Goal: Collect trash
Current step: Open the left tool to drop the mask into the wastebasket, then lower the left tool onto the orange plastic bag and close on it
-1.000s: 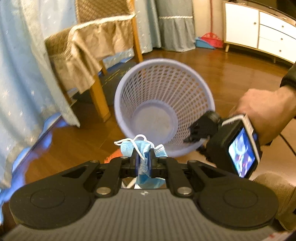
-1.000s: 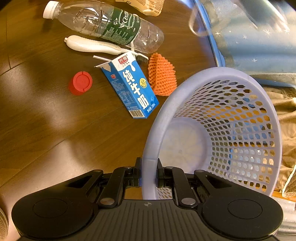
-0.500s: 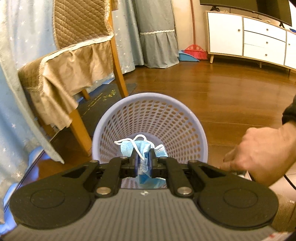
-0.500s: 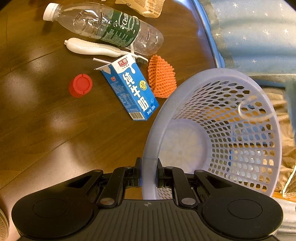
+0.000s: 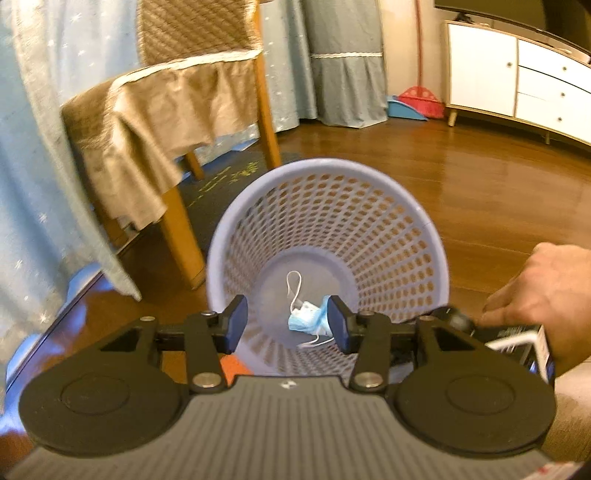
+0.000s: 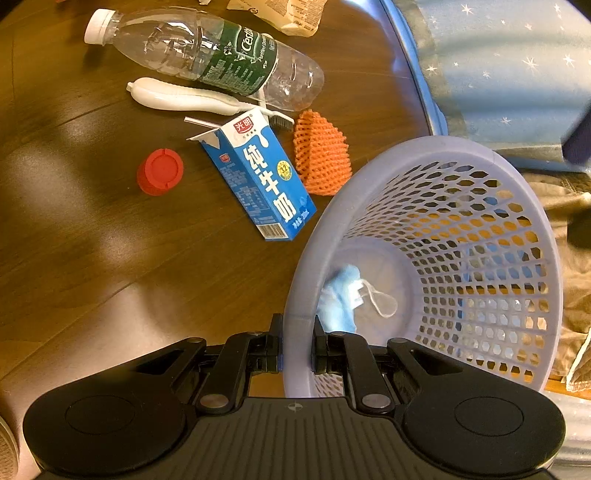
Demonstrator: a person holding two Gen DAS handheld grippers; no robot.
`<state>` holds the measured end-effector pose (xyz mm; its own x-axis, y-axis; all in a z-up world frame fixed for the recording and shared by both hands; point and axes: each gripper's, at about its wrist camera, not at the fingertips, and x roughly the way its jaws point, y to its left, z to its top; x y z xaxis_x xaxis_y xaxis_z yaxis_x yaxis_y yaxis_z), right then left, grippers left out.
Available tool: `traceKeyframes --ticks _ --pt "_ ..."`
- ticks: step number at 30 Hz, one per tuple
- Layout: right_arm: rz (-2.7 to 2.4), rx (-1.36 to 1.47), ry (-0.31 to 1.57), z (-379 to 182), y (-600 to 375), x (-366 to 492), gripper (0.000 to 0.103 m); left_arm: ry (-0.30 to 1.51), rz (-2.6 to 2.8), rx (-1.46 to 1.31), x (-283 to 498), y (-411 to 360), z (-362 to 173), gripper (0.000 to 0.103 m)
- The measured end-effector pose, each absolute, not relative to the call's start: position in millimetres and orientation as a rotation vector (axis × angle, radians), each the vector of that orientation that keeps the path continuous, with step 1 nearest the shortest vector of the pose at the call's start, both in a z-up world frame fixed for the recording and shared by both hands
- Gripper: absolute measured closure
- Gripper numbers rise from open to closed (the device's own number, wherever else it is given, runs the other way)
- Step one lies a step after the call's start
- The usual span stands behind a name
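Note:
A lilac mesh basket (image 5: 388, 206) (image 6: 517, 173) leans on the wooden floor. Inside it lies a crumpled blue face mask (image 5: 308, 319) (image 6: 341, 295) with white ear loops. My left gripper (image 5: 288, 325) hovers over the basket mouth, its jaws opening, and nothing is pressed between the pads. My right gripper (image 6: 297, 349) is shut on the basket rim. On the floor beside the basket lie a blue milk carton (image 6: 258, 173), an orange foam net (image 6: 321, 153), a red cap (image 6: 160, 170), a clear plastic bottle (image 6: 207, 59) and a white brush (image 6: 199, 99).
A wooden chair (image 5: 173, 107) with a tan cover stands left of the basket, by pale blue curtains (image 5: 33, 155). A white cabinet (image 5: 517, 77) sits at the far right. A hand (image 5: 543, 295) holds the right gripper. A beige wrapper (image 6: 280, 14) lies beyond the bottle.
The left gripper moved over the basket and its jaws spread apart. The blue mask left the pads and now lies inside the basket. The right gripper kept its hold on the rim.

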<state>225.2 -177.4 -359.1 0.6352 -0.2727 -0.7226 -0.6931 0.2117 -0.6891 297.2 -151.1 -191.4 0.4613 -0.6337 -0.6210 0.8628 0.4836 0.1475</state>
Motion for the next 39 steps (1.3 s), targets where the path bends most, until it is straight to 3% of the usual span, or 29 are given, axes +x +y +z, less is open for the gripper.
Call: traceKeyframes --ticks 16,29,37,39 --pt "0.357 -1.372 0.899 -358.7 -177.7 225.1 0.094 0.584 -0.832 0.468 302.5 -89.9 -202.7 0.061" --pt "0.369 -1.422 0.883 -356.8 -177.1 223.7 0.094 0.722 -0.656 0.468 298.2 -14.9 -242.4 0.059" --pt "0.391 -1.469 0.862 -353.1 -175.1 226.7 0.094 0.794 -0.584 0.472 280.5 32.7 -264.6 0.054" --pt "0.395 -1.475 0.859 -352.9 -173.2 227.5 0.094 0.813 -0.571 0.472 273.5 45.2 -269.8 0.048"
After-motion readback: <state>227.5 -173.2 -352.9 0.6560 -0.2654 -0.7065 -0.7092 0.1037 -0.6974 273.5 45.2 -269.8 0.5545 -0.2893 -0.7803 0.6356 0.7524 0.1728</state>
